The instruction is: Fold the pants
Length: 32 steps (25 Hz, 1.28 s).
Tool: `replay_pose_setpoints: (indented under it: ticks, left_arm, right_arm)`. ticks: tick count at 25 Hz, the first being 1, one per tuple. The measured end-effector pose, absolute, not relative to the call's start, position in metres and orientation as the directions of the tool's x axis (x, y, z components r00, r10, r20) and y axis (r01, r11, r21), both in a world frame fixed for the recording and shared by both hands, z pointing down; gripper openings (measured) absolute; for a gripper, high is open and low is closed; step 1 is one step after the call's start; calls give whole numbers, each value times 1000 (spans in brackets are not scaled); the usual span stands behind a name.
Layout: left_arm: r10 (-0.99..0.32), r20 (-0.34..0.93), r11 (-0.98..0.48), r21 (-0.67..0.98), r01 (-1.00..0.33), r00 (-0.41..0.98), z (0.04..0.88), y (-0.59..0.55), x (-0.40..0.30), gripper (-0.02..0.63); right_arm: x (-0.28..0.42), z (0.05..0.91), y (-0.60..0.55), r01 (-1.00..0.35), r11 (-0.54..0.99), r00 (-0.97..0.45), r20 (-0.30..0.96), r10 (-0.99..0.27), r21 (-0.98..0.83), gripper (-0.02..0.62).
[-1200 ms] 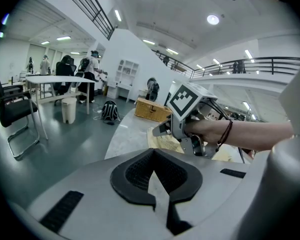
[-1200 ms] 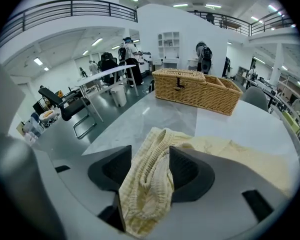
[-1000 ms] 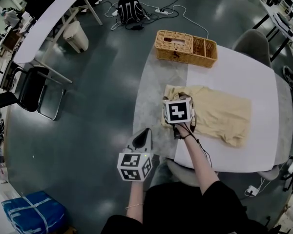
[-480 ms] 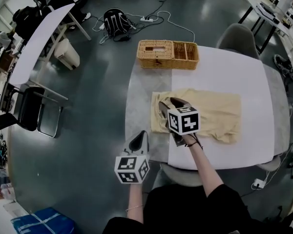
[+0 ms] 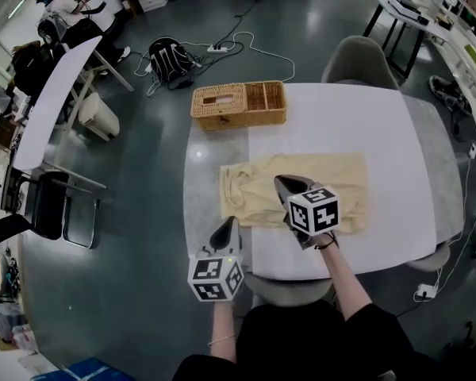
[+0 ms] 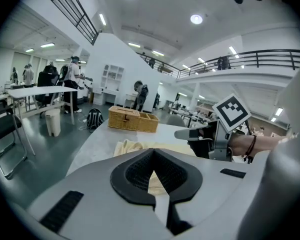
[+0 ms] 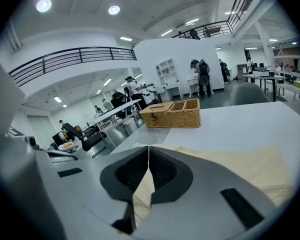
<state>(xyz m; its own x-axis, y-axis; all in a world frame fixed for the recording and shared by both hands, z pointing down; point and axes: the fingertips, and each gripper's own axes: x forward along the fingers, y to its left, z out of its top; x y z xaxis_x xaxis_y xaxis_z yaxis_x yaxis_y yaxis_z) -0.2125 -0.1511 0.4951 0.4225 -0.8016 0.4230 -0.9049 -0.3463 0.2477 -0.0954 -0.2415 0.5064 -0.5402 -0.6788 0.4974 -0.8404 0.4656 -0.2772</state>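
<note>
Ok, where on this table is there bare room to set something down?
Bare: the table's right side, between the pants and its right edge, and the far stretch right of the basket. Crowded: the left half, with basket, pants and the right gripper above them.

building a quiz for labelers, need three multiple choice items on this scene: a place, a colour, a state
1. Where does the wicker basket stand? A) at the table's far edge B) on the floor C) on a chair
2. What colour are the pants? A) blue B) pale yellow C) black
3. How do the jaws of the left gripper stand? A) wide apart B) shut on the pants C) shut, nothing between them
1 A: it sits on the tabletop, opposite the person. 2 B: the cloth is cream-yellow. 3 C: the left gripper view shows the tips meeting, nothing pinched.
</note>
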Motion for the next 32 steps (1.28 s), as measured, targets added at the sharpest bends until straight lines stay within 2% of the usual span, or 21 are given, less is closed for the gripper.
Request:
replay_pose_setpoints:
  ticks: [7,12,20,29,32]
  left_arm:
    - [-798,407,-383,228,-895,445,484,-159,-164,8]
    - [-783,407,-412,227,-882,471,485,-164,-128,8]
    - [-741,431,-462,230,-857,515,496,-168,-73,8]
    - [-711,468,-479,225,-848,525,512,-166,-44,8]
    - [-706,480,-476,225,-850,521,518,-166,-41,8]
  right_arm:
    - [-17,500,-229,-862,417,-506,479,-717,-288,15]
    - [49,509,-223,-891,328,-449,493,-745,-315,15]
    - [139,533,-218,-942,180,-316,562,-764,-285,17]
    - [186,574,-217,-955,61,-241,640,-730,-290,185]
    - [195,588,-219,-959,32,-218,665,-714,-281,204]
